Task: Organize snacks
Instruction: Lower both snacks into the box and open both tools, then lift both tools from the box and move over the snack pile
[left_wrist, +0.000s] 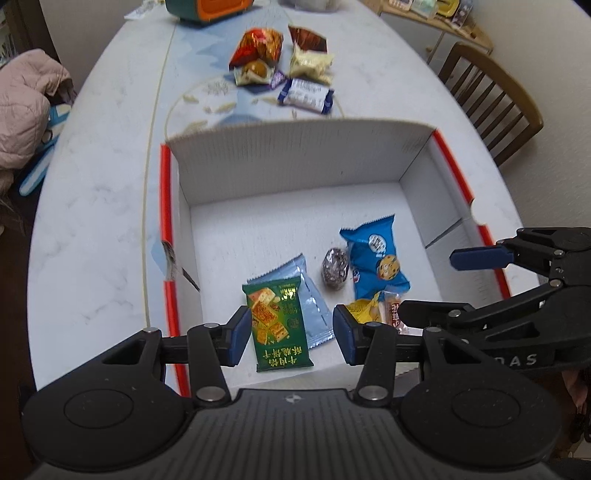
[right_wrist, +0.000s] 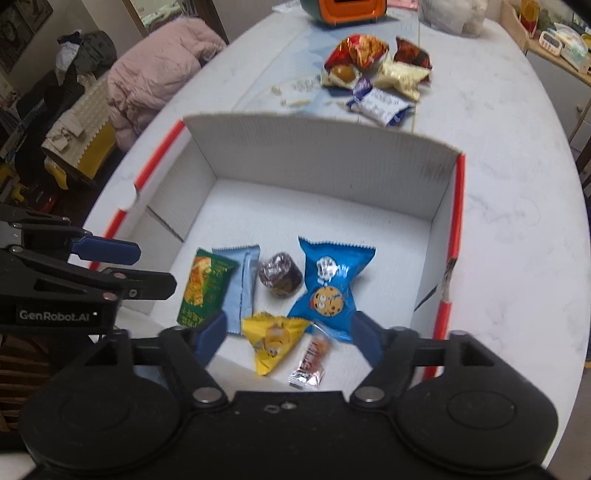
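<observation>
While both claws hang over the white box (left_wrist: 295, 162) on the desk (left_wrist: 99, 206), the left claw (left_wrist: 287, 332) stands spread, nothing pinched, green cracker packet (left_wrist: 275, 325) lying below at six o'clock. Centre floor: the dark round sweet (left_wrist: 334, 269), blue cookie bag (left_wrist: 376, 258). Right claw (right_wrist: 291, 341) gapes wide above the yellow packet (right_wrist: 273, 339), empty. More snacks (left_wrist: 284, 70) wait at twelve o'clock.

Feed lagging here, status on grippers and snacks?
Left gripper, right gripper open, empty, above box. Six snacks boxed. Pile waits beyond it. Nothing blocking.
</observation>
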